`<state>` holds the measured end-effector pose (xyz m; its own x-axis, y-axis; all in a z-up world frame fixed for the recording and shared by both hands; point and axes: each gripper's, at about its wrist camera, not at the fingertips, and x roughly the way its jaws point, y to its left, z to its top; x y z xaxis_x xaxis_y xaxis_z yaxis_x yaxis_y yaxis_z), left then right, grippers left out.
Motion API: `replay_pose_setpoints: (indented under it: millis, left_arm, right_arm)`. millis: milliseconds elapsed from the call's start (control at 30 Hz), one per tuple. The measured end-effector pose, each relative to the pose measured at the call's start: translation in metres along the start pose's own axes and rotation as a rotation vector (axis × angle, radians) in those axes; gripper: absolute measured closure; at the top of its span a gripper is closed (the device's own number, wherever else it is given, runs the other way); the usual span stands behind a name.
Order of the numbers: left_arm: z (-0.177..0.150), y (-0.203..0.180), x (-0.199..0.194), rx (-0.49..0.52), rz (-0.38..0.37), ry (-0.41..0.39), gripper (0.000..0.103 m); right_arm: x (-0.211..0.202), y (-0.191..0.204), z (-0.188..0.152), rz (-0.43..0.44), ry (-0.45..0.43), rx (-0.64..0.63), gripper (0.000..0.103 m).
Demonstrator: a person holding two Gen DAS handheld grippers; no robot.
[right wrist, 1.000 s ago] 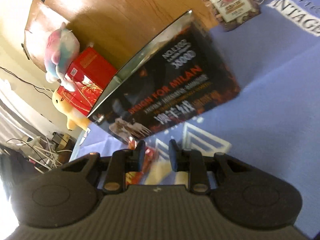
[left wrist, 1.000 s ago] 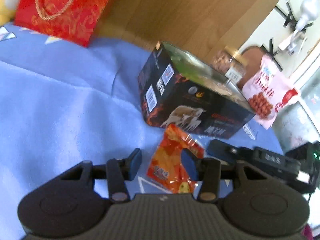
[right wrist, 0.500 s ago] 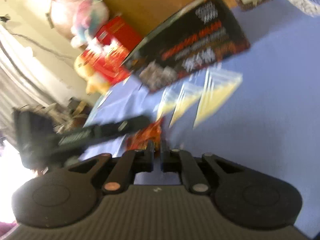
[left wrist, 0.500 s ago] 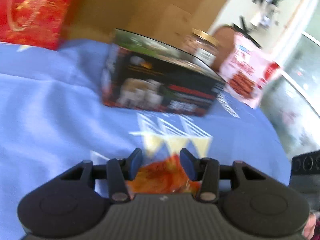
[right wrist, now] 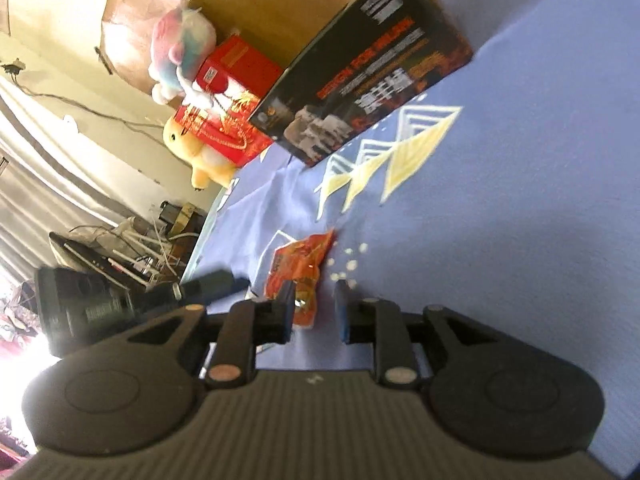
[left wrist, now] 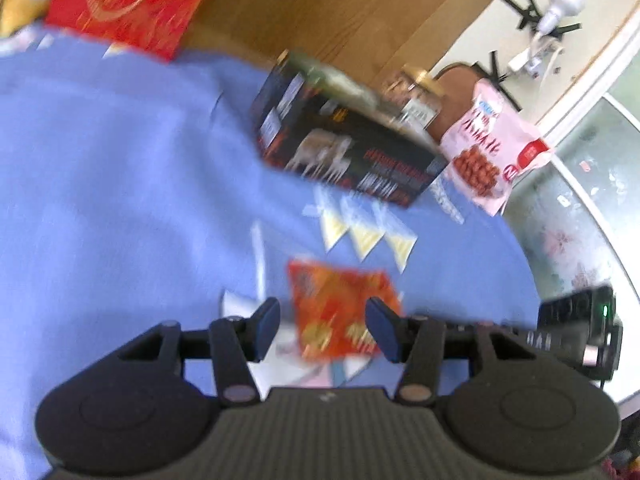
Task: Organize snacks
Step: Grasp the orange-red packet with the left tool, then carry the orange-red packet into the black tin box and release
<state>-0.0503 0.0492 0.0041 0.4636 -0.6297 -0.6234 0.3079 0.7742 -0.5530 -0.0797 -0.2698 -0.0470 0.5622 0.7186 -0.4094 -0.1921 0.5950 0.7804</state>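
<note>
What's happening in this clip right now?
A person with a handheld claw in each hand is sorting snacks on a blue cloth. Both the left claw and the right claw are open around the small orange snack packet, which lies flat on the cloth, not gripped. The black box and pink snack bag sit behind it.

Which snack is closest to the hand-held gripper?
The small orange snack packet, lying flat on the blue cloth between the left hand-held gripper fingers. The black box, pink bag and jar sit farther back.
</note>
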Motion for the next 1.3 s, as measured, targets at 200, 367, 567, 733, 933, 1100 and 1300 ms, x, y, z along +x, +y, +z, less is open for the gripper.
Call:
replay_pose_setpoints:
  millis: [200,367,567,733,933,1100,1300]
  left_arm:
    - [-0.004,0.012,0.0,-0.071,-0.047,-0.038,0.053]
    - [0.002,0.01,0.015,-0.106,-0.124,0.0,0.053]
    - [0.018,-0.012,0.046,-0.107,-0.152,0.021,0.062]
    - [0.061,-0.039,0.051,-0.058,-0.2,-0.026,0.062]
    - [0.128,-0.086,0.067,0.107,-0.127,-0.126,0.062]
    - [0.159,-0.098,0.102,0.171,0.006,-0.15,0.06]
    - [0.162,-0.099,0.125,0.202,0.122,-0.148,0.06]
  right_arm:
    - [0.018,0.004,0.002,0.014,0.016,0.042,0.09]
    - [-0.008,-0.04,0.001,0.155,-0.022,0.319,0.093]
    - [-0.032,-0.056,0.006,0.226,-0.073,0.399,0.093]
    - [-0.053,-0.038,0.048,0.216,-0.167,0.294,0.093]
    - [-0.055,-0.003,0.119,0.073,-0.289,0.063,0.093]
    - [-0.013,0.022,0.152,-0.223,-0.323,-0.229,0.09]
    - [0.016,0.031,0.132,-0.572,-0.429,-0.609,0.06]
